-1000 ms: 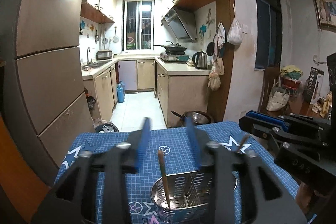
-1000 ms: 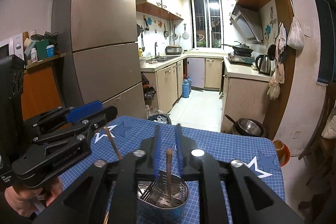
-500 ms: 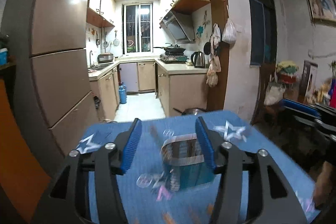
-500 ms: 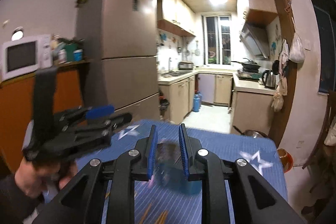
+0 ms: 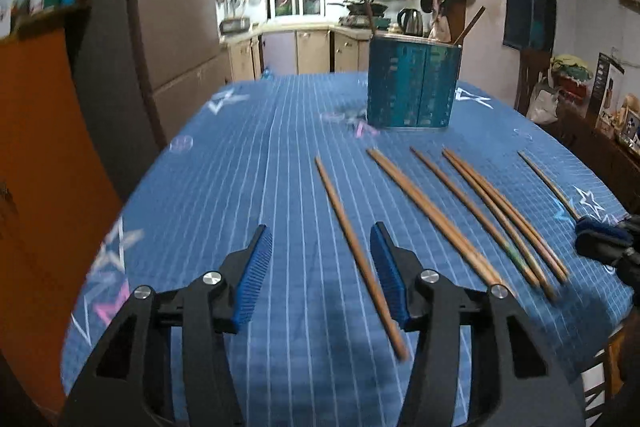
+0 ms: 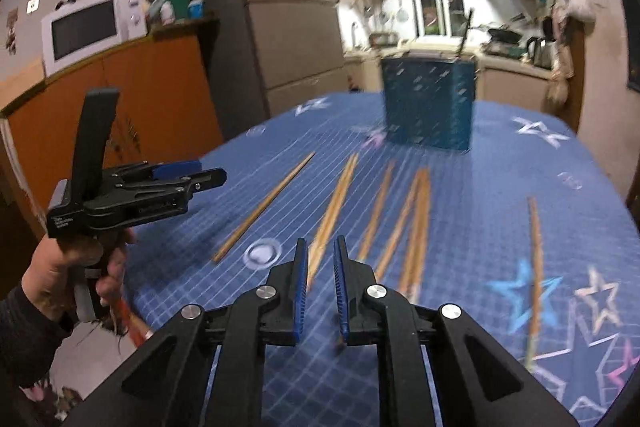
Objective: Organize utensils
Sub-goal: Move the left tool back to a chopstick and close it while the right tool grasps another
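Note:
Several wooden chopsticks [image 5: 436, 215] lie loose on the blue tablecloth [image 5: 248, 163], and they show in the right wrist view [image 6: 340, 199] too. A metal utensil holder [image 5: 414, 85] stands upright at the far side with two chopsticks in it; it also shows in the right wrist view [image 6: 430, 105]. My left gripper [image 5: 320, 267] is open and empty, low over the near cloth, with the leftmost chopstick [image 5: 352, 243] just inside its right finger. My right gripper [image 6: 321, 279] is narrowly open and empty above the chopsticks' near ends. The left gripper [image 6: 208, 179] shows at the left in that view.
The table's near edge and left edge [image 5: 132, 195] drop to the floor. An orange cabinet [image 6: 120, 107] with a microwave [image 6: 90, 27] and a tall fridge [image 6: 288, 19] stand to the left. A cluttered sideboard [image 5: 592, 123] is on the right.
Both grippers have pulled back from above the holder and dropped low over the near table. The chopsticks on the cloth have come into view. The left gripper's jaws stand wider.

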